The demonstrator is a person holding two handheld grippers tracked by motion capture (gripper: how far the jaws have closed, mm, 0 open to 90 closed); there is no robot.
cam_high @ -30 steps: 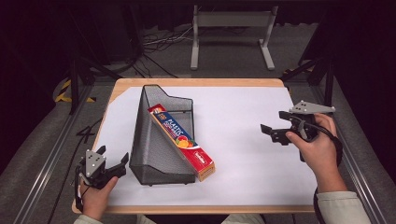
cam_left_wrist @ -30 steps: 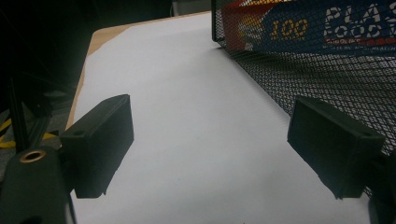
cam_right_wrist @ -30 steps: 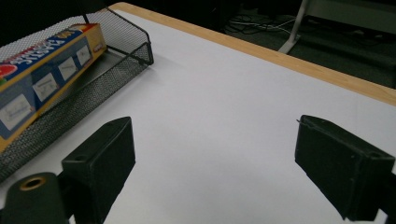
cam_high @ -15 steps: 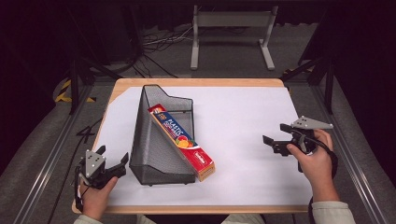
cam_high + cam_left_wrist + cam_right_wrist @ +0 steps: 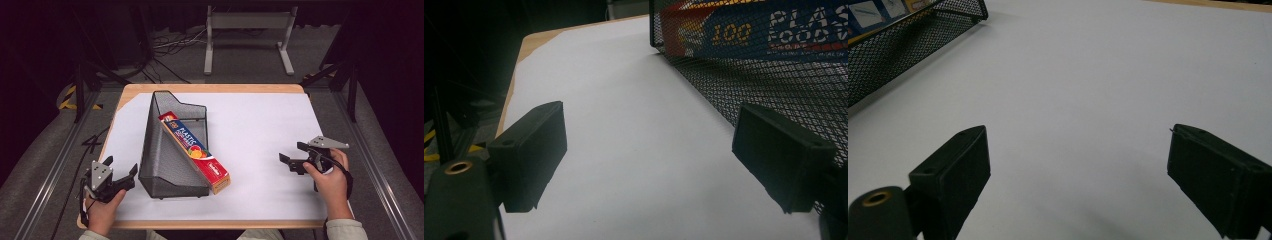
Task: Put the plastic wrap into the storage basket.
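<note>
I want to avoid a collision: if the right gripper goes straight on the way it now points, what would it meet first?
Probably the black mesh basket holding the plastic wrap box. The right gripper, open and empty, points left across bare white paper; the basket's corner lies toward the upper left there, so it might pass just beside it.

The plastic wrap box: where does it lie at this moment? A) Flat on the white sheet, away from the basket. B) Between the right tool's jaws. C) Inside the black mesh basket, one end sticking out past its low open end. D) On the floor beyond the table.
C: the plastic wrap box lies slanted inside the black mesh basket, its near end poking out.
</note>
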